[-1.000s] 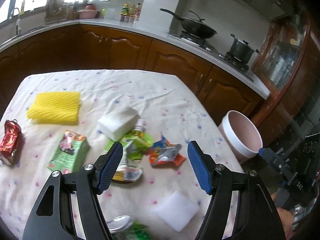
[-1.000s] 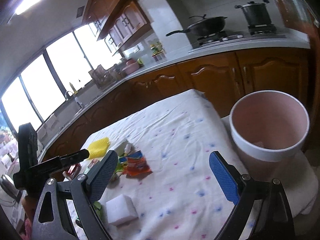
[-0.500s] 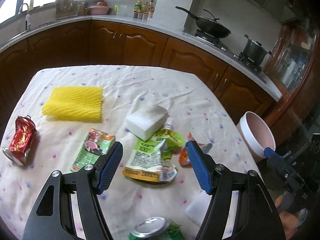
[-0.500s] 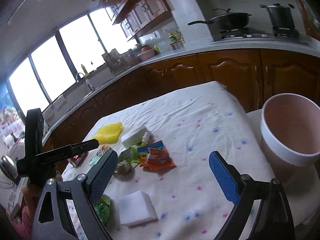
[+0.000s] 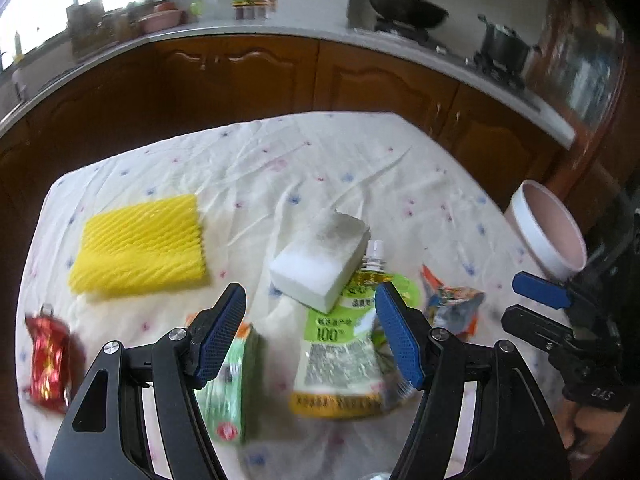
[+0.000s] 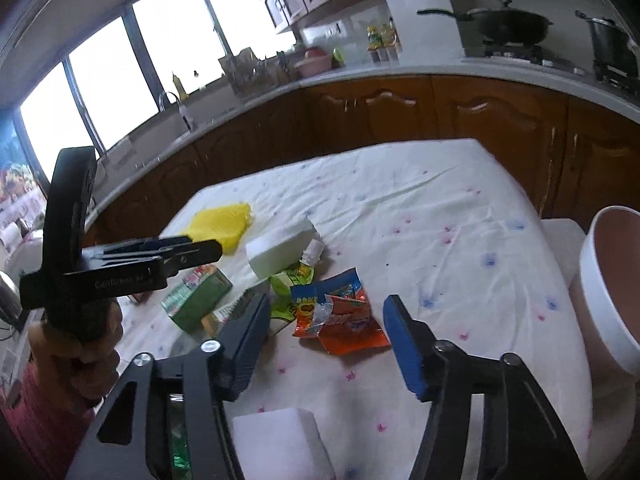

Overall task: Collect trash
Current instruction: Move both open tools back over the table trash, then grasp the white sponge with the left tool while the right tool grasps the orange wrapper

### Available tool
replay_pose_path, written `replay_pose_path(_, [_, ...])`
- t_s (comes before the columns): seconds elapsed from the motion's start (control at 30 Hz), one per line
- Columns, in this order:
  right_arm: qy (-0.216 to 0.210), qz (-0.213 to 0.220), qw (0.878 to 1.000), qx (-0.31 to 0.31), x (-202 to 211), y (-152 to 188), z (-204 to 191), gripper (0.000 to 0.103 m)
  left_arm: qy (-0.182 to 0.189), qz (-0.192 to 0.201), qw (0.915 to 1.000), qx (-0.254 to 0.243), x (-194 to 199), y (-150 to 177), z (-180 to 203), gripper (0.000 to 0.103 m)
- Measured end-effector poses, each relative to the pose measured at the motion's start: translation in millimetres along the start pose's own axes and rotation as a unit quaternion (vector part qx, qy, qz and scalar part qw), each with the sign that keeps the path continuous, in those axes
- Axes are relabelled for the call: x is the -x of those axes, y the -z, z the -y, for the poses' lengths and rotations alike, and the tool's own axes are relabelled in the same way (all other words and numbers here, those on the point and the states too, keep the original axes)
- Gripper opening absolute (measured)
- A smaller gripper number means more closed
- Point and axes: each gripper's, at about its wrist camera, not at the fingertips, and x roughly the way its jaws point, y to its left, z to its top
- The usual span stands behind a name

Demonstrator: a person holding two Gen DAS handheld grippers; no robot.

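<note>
Left claw: left claw (image 5: 310,336) stood released above the bench, blue pads apart, nothing pinched between them.
Right claw: right claw (image 6: 326,340) had just been narrowing its jaws; its pads gripped nothing, with the orange and blue crumpled snack wrapper (image 6: 340,314) lying on the cloth between and just beyond them.
Writing: "100" read on the green and white spouted drink pouch (image 5: 344,344); pale lettering on the left claw's black frame was too blurred to read.
Surroundings: white floral cloth-covered bench (image 5: 304,168) carried a yellow ribbed foam sheet (image 5: 140,246), a white rectangular foam block (image 5: 320,266), a green drink carton (image 5: 226,388), a crushed red can (image 5: 48,360) and a white flat sponge (image 6: 280,444).
Obstruction: the foam block overlapped the pouch's upper left corner, beside its spout.
Bin: white round bucket with pink inside (image 6: 612,288) stood past the bench's right edge.
Trash position: pouch lay between the left claw's pads, in view beneath them; carton under its left pad.
</note>
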Motion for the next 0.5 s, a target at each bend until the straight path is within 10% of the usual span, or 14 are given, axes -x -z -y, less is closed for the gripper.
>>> replay_pose_path(0.33, [0.016,-0.056,0.998,0.005,-45.6,1.2,7.2,0.02,0.014,-0.052,0.9984,-0.015,-51.1,-8.6,-2.3,0.067])
replay_pose_path(0.4, [0.014,-0.051,0.999,0.0,-45.8,1.8,9.8,0.013,0.021,-0.052,0.9983,-0.012,-53.8,-8.2,-2.7,0.047])
replay_pose_path(0.5, [0.011,-0.047,0.999,-0.002,-42.4,2.1,10.9,0.006,0.024,-0.043,0.9987,-0.016,-53.5,-6.3,-2.0,0.044])
